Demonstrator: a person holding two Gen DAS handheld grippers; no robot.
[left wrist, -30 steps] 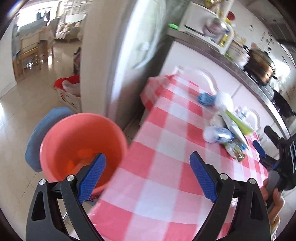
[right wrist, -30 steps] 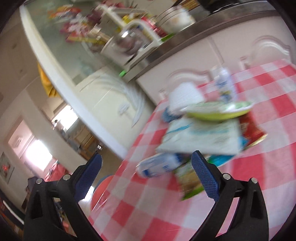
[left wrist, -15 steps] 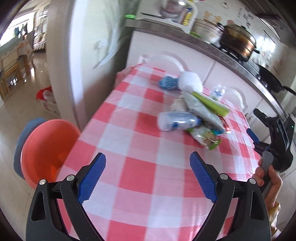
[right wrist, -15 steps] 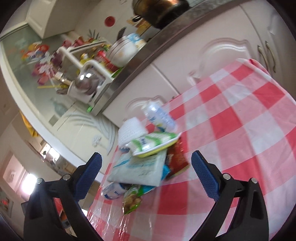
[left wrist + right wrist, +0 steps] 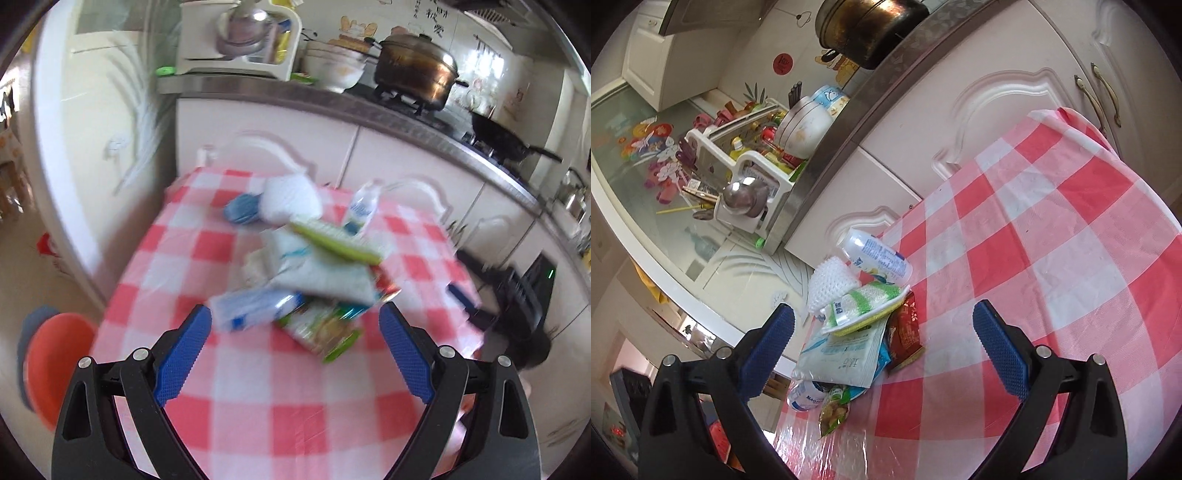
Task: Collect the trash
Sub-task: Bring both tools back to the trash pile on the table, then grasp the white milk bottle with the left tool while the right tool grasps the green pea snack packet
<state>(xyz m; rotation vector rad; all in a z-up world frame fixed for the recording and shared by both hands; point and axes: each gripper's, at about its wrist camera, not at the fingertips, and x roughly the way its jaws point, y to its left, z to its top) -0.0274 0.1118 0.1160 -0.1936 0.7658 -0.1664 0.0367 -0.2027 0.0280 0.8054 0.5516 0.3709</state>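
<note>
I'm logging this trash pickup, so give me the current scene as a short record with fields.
surface: table with red-and-white checked cloth
trash pile: wrappers, pouches and bottles heaped together
left gripper: open, empty, facing the pile
right gripper: open, empty
bin: orange basin on the floor beside the table
collected so far: cannot tell

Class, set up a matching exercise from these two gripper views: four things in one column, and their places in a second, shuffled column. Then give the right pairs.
Things:
1. orange basin
2. metal pot
3. green-striped sponge pack
4. red snack wrapper

Places:
A. on the stove
B. on top of the white pouch
C. on the floor beside the table
D. flat on the checked cloth, beside the pouch

Pairs: 1-C, 2-A, 3-B, 4-D
</note>
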